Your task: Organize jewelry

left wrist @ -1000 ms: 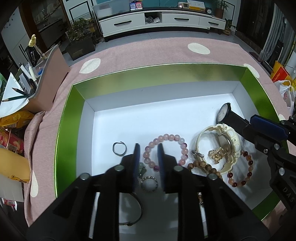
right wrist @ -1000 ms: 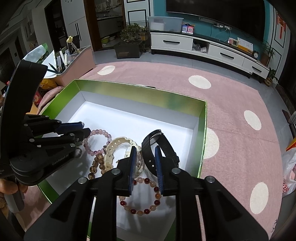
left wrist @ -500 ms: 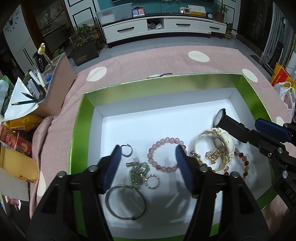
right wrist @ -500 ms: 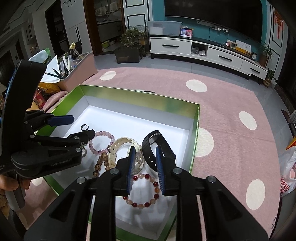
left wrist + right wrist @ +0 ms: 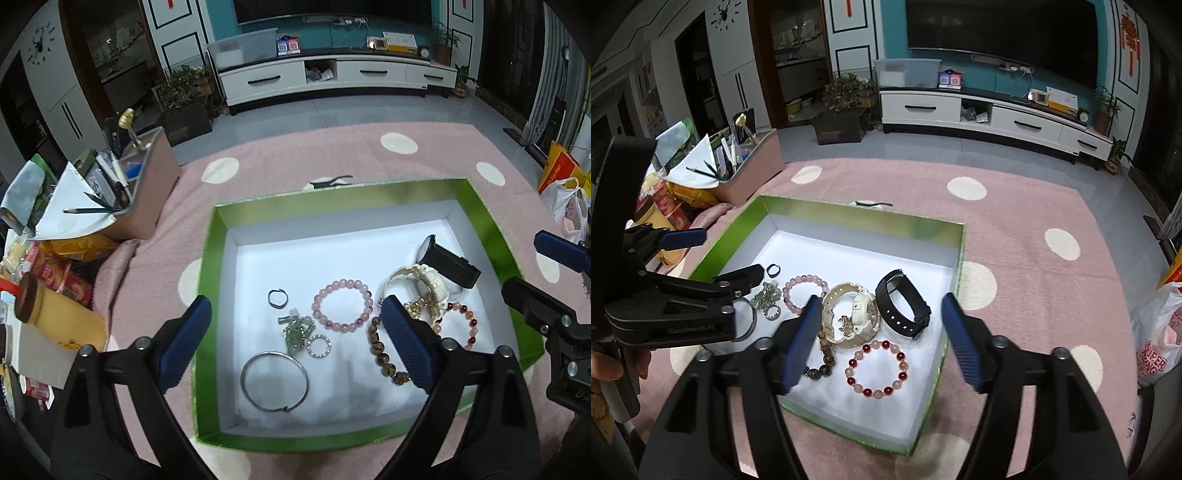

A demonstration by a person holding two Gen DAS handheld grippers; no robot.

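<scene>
Nearest, the left claw [image 5: 295, 345] is hanging wide apart over the green box [image 5: 218, 254], holding nothing; its left pad is sitting over the box's left wall and its right pad is covering part of the brown bracelet [image 5: 380, 349]. Between the pads, the bangle [image 5: 274, 381] is lying closest to the camera, with the small sparkly ring [image 5: 318, 346] and the jade charm [image 5: 295, 330] just beyond it. Farther in, the dark ring [image 5: 277, 297] and the pink bracelet [image 5: 342, 304] are resting on the white floor of the box.

Likewise, the right claw [image 5: 882, 343] is gaping wide and empty above the box's near right part. Just beyond its pads, the red bracelet [image 5: 877, 367] is lying near the front wall, the cream watch [image 5: 851, 314] is overlapping a gold piece [image 5: 845, 323], and the black watch [image 5: 903, 302] is standing on edge beside it. Past the box, the pink dotted cloth [image 5: 1015, 206] is spreading toward the white cabinet [image 5: 990, 118].
</scene>
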